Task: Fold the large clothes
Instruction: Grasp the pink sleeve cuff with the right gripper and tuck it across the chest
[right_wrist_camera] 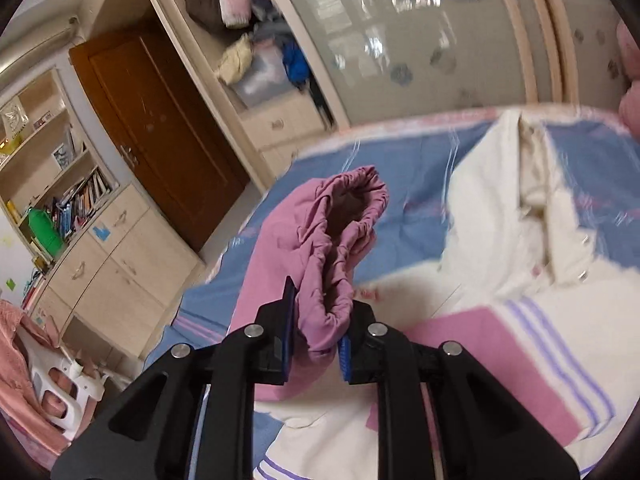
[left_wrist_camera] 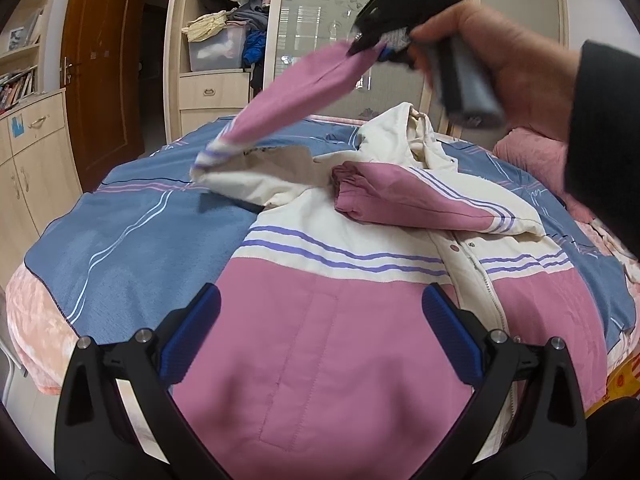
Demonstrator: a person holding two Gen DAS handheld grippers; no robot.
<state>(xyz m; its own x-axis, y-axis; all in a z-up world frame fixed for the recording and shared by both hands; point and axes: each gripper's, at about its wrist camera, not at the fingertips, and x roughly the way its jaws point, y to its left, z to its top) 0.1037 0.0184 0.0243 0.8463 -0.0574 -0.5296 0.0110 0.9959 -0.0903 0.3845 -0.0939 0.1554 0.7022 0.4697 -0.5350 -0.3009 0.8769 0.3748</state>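
Left wrist view: we see the jacket (left_wrist_camera: 340, 300), pink and cream with purple stripes, lying front-up on a blue bedspread (left_wrist_camera: 132, 232). Our left gripper (left_wrist_camera: 320, 332) hangs just above its pink lower panel, jaws spread wide, nothing between the blue pads (left_wrist_camera: 192, 336). One sleeve (left_wrist_camera: 420, 200) is folded across the chest. The other sleeve (left_wrist_camera: 296, 92) is raised off the bed, its cuff end pinched in the right gripper (left_wrist_camera: 366, 46), which a hand (left_wrist_camera: 500, 60) holds up over the far side. Right wrist view: the right gripper (right_wrist_camera: 318, 336) has its jaws nearly together, clamped on the gathered pink cuff (right_wrist_camera: 340, 232), which bunches up ahead of the fingertips; the jacket body (right_wrist_camera: 500, 280) lies below and to the right, blurred.
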